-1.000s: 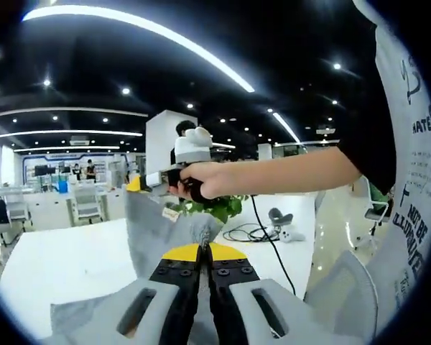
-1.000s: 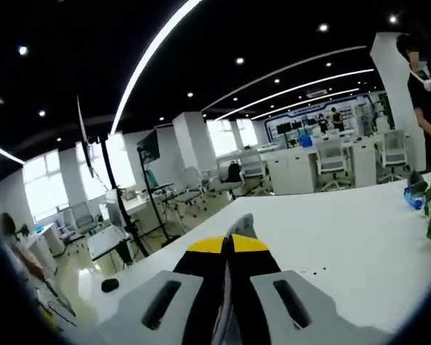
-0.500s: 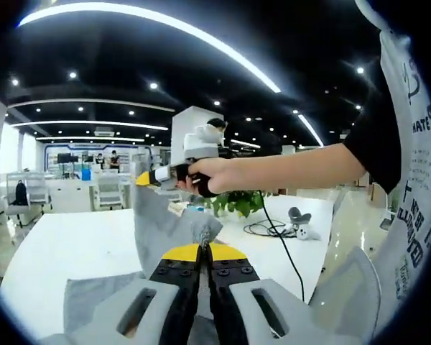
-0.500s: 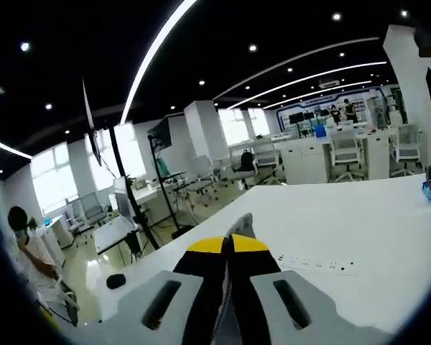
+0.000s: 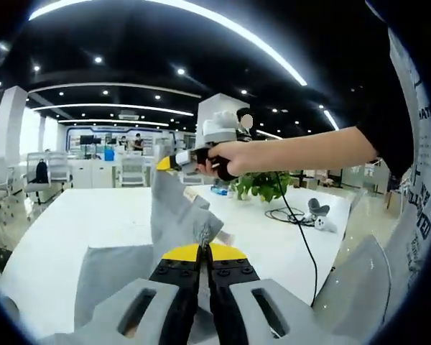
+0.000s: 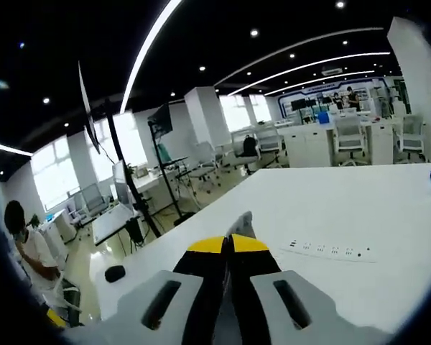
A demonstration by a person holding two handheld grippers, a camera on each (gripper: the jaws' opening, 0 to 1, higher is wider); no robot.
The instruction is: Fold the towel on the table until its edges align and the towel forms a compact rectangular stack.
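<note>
A grey towel (image 5: 174,219) hangs lifted over the white table (image 5: 79,215), its lower part spread on the tabletop at the left. My left gripper (image 5: 203,248) is shut on a peak of the towel close to the camera. In the left gripper view my right gripper (image 5: 171,162) comes in held by a hand, and it is shut on the towel's raised far corner. The right gripper view has its own jaws (image 6: 228,241) closed, with a tip of grey towel (image 6: 241,223) poking up between them, above the white table (image 6: 359,215).
A potted plant (image 5: 262,185), a black cable (image 5: 294,215) and a white controller (image 5: 320,223) lie on the table's right part. A power strip (image 6: 330,251) is set in the tabletop. Desks, chairs, a monitor stand (image 6: 133,194) and a person (image 6: 29,251) stand beyond the table.
Both views have swung sideways as the hands turned. The towel stays pinched in both grippers, and more of its lower part now shows spread on the table.
</note>
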